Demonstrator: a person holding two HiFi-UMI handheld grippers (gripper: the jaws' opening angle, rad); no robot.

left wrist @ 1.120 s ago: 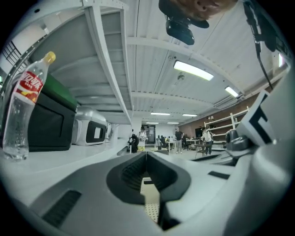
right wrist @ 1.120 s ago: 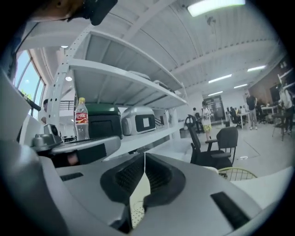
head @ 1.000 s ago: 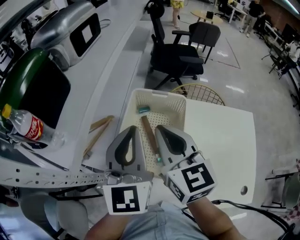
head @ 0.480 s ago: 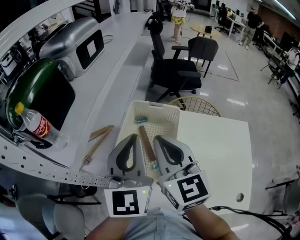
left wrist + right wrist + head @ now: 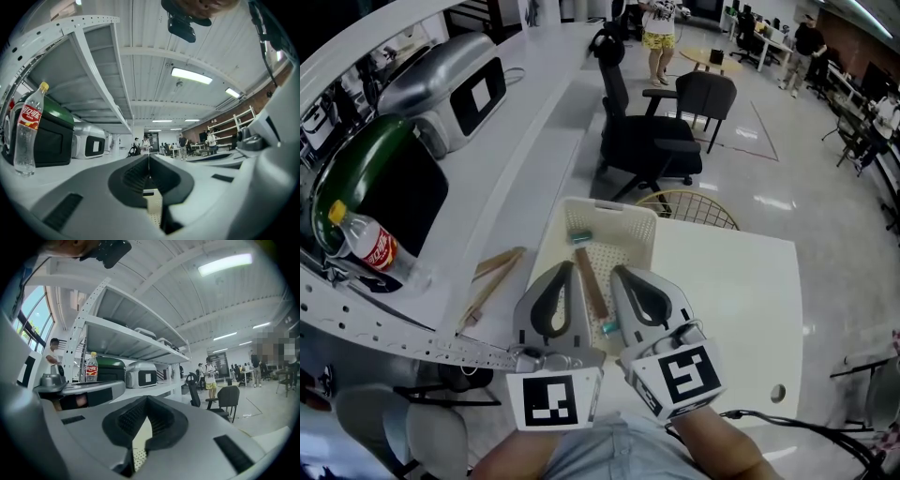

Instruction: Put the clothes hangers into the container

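The wooden hangers [image 5: 492,277] on the desk [image 5: 525,187] look light and stiff, so pinch one in the middle; the left gripper [image 5: 564,277] and right gripper [image 5: 621,277] are closed and empty.

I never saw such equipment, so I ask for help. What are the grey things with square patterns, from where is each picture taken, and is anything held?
A person holds two hand tools, each a gripper with two jaws; the patterned cubes belong to them. The head view comes from a camera on the person's head, looking down. The other two views come from a camera on each gripper.

The left gripper and right gripper are both shut and empty, close to a white basket. One wooden hanger lies inside it. More hangers lie on the bench at the left, near a bottle.
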